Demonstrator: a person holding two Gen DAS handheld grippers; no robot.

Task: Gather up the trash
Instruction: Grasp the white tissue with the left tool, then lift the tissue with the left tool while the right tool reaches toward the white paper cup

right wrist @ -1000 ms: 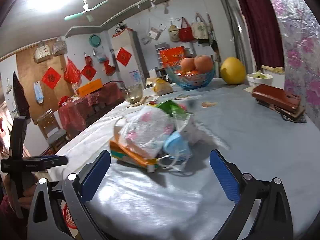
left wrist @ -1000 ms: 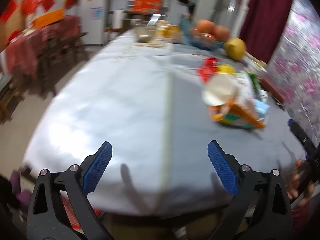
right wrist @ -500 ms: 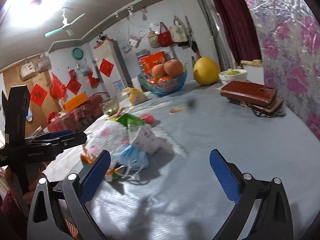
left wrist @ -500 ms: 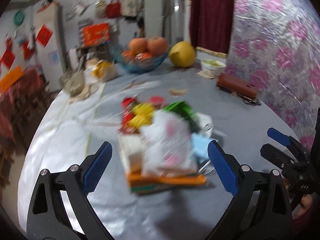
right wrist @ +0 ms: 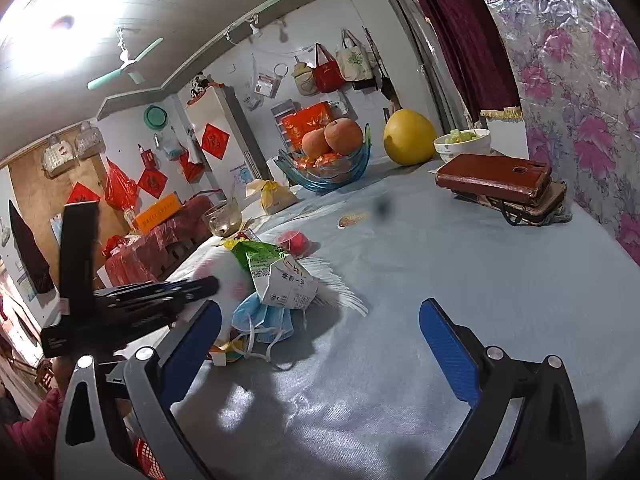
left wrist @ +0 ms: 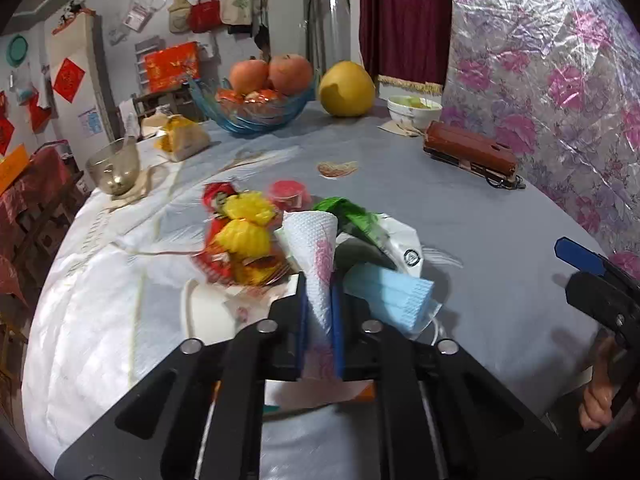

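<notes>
Fingers of the left gripper (left wrist: 319,312) have just closed on a paper towel (left wrist: 314,256) atop the trash pile (left wrist: 280,256), its long axis running straight ahead between them; the right gripper (right wrist: 320,344), spread wide, hovers empty with the pile ahead-left on the surface (right wrist: 460,264).

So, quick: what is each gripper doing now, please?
Left gripper: jaws just closed, shut on the paper towel.
Right gripper: open, nothing between its jaws.

A lived-in home dining room: a cloth-covered tabletop (right wrist: 460,280) with a fruit bowl (right wrist: 332,168) at centre, bags (right wrist: 340,66) hung upper centre, a ceiling fan (right wrist: 126,65) upper left, a fridge (right wrist: 224,140) behind.
</notes>
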